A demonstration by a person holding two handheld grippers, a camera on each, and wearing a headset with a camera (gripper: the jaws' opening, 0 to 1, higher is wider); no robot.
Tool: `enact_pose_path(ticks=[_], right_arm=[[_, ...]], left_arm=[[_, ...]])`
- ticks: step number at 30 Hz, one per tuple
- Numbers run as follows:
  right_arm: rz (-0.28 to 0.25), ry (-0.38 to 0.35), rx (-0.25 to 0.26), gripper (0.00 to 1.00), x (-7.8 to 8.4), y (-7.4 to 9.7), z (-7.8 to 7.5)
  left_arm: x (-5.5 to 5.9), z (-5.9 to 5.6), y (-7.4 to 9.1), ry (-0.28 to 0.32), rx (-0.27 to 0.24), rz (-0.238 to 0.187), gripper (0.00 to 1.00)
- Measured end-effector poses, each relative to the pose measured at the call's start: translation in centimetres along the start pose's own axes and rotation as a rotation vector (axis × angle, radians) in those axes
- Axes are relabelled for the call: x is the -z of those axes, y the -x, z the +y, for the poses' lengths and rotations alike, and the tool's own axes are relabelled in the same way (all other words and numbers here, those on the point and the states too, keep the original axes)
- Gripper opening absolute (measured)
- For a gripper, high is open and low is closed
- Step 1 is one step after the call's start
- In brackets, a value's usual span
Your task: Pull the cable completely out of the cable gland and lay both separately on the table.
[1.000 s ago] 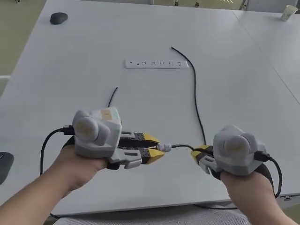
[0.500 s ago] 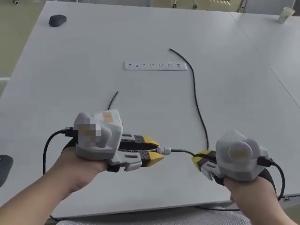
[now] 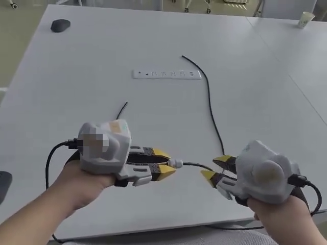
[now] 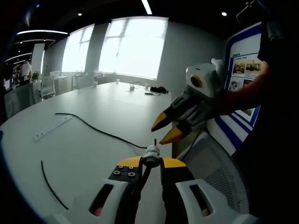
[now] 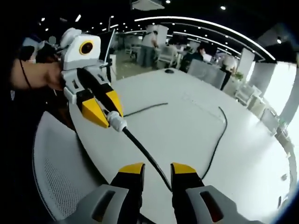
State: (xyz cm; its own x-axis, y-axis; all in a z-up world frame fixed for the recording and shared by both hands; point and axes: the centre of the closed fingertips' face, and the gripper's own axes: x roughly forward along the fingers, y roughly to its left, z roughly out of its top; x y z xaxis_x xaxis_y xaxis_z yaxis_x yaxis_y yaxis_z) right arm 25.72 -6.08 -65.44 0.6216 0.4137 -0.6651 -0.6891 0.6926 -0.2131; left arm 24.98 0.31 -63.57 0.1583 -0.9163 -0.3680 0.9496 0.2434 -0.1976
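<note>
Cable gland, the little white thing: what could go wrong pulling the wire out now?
The right gripper has its jaws open around the cable, so a pull could slide off. The left gripper pinches the cable gland only at its tips; it might pop free.

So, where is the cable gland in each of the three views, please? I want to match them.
Head view: the cable gland is low centre, at the left gripper's jaw tips.
Left gripper view: the gland is low centre, between that view's own jaws.
Right gripper view: the gland is left of centre, at the other gripper's yellow tips.
Shared landmark: the black cable leaving the gland.
</note>
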Motion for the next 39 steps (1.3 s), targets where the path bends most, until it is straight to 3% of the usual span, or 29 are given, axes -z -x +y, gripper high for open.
enact_pose_path(ticks=[1, 4, 7, 14, 20, 26, 39], right_arm=[[0.002, 0.048, -0.002, 0.18, -0.4, -0.2, 0.4], [-0.007, 0.1, -0.025, 0.21, -1.0, -0.9, 1.4], [-0.014, 0.108, -0.037, 0.18, -1.4, -1.2, 1.9], [-0.037, 0.241, -0.061, 0.09, -3.0, -1.7, 2.7], [-0.032, 0.278, -0.078, 0.03, -3.0, -2.0, 3.0], [-0.033, 0.248, -0.078, 0.02, -2.9, -2.1, 2.8], [-0.029, 0.108, -0.076, 0.02, -2.0, -2.4, 2.2]], left_arm=[[0.0, 0.0, 0.0, -0.001, -0.003, 0.002, 0.15], [0.2, 0.1, -0.1, 0.008, -0.001, 0.007, 0.15], [0.3, 0.0, -0.3, 0.0, 0.004, 0.015, 0.15], [0.2, 0.1, -0.3, 0.003, 0.007, 0.01, 0.15], [0.2, 0.3, -0.3, 0.002, 0.004, 0.01, 0.15], [0.2, 0.4, -0.4, 0.001, 0.008, 0.014, 0.15], [0.3, 0.4, -0.6, -0.012, 0.007, 0.022, 0.15]])
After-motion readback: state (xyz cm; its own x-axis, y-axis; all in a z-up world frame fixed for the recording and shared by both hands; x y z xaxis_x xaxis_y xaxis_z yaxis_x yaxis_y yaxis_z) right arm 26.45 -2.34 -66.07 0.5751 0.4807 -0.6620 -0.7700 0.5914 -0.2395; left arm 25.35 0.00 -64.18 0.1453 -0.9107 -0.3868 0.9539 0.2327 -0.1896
